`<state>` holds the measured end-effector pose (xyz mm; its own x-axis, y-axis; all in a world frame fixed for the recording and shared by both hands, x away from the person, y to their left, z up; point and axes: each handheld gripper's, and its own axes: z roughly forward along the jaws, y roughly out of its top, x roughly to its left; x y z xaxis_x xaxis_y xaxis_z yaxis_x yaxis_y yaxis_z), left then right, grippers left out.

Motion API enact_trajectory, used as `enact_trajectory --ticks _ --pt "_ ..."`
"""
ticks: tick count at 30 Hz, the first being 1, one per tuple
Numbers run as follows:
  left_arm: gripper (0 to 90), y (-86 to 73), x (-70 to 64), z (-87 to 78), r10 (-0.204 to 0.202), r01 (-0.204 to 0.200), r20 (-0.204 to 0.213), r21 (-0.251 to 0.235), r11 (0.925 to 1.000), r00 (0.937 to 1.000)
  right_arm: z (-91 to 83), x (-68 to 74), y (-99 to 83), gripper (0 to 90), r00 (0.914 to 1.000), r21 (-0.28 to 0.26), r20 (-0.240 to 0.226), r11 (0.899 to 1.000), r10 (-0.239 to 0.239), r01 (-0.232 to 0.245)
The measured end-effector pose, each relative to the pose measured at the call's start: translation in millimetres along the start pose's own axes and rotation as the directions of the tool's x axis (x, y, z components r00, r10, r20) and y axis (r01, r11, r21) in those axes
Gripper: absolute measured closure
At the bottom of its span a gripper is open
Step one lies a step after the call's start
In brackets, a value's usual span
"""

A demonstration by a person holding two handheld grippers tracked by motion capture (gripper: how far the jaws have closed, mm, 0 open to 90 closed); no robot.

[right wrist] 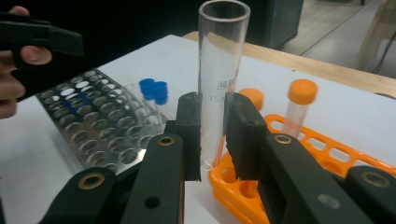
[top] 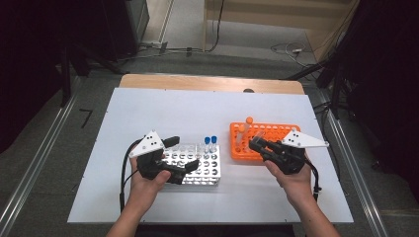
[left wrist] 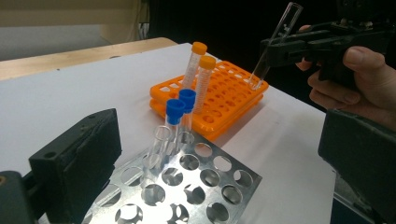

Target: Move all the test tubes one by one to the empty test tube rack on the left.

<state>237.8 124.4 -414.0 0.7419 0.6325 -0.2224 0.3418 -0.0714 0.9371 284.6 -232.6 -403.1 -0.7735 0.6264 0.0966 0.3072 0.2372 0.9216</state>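
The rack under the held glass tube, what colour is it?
Orange rack, clearest in the right gripper view.

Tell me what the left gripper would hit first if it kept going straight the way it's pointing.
Probably the blue-capped tubes standing in the metal rack just ahead of its open jaws; the orange rack lies farther on, though depth is uncertain.

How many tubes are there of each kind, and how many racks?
Orange-capped tubes: 2
Blue-capped tubes: 2
Open clear tube held by the right tool: 1
Open clear tubes in the metal rack: cannot count them surely
Racks: 2, orange rack and metal rack
Total: at least 7
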Motion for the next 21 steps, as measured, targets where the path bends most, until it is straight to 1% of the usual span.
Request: enact_trajectory --ticks 7,13,15,18,19,20,21 --pt "4.2 3.6 -5.0 0.0 0.002 -0.002 0.035 -0.016 0.9999 0.9994 3.2 13.5 2.5 73.4 0.9987 0.010 -0.046 1.000 -0.021 0.021" --pt "7.8 6.0 -9.5 0.5 0.004 -0.002 0.075 -0.025 0.9997 0.9972 7.7 24.6 2.9 73.4 0.9956 0.022 -0.088 0.999 -0.034 0.037" --pt "8.0 6.4 -10.9 0.9 0.006 -0.004 0.082 -0.028 0.9996 0.9966 9.4 28.3 2.9 73.4 0.9941 0.025 -0.101 0.999 -0.041 0.044" --pt "6.9 7.3 -13.6 1.0 0.018 -0.015 0.079 -0.034 0.9993 0.9967 11.8 34.2 2.7 73.5 0.9915 0.031 -0.121 0.998 -0.049 0.054" --pt "8.3 7.5 -14.3 1.0 0.016 -0.013 0.093 -0.039 0.9992 0.9955 12.6 36.2 2.6 73.5 0.9906 0.034 -0.127 0.998 -0.052 0.057" --pt "11.6 8.0 -15.1 0.9 0.022 -0.019 0.098 -0.036 0.9992 0.9949 13.5 38.0 2.6 73.5 0.9898 0.036 -0.131 0.998 -0.055 0.060" --pt "11.5 8.2 -16.2 1.2 0.025 -0.022 0.099 -0.034 0.9992 0.9948 14.3 39.8 2.4 73.5 0.9886 0.037 -0.138 0.997 -0.058 0.064"
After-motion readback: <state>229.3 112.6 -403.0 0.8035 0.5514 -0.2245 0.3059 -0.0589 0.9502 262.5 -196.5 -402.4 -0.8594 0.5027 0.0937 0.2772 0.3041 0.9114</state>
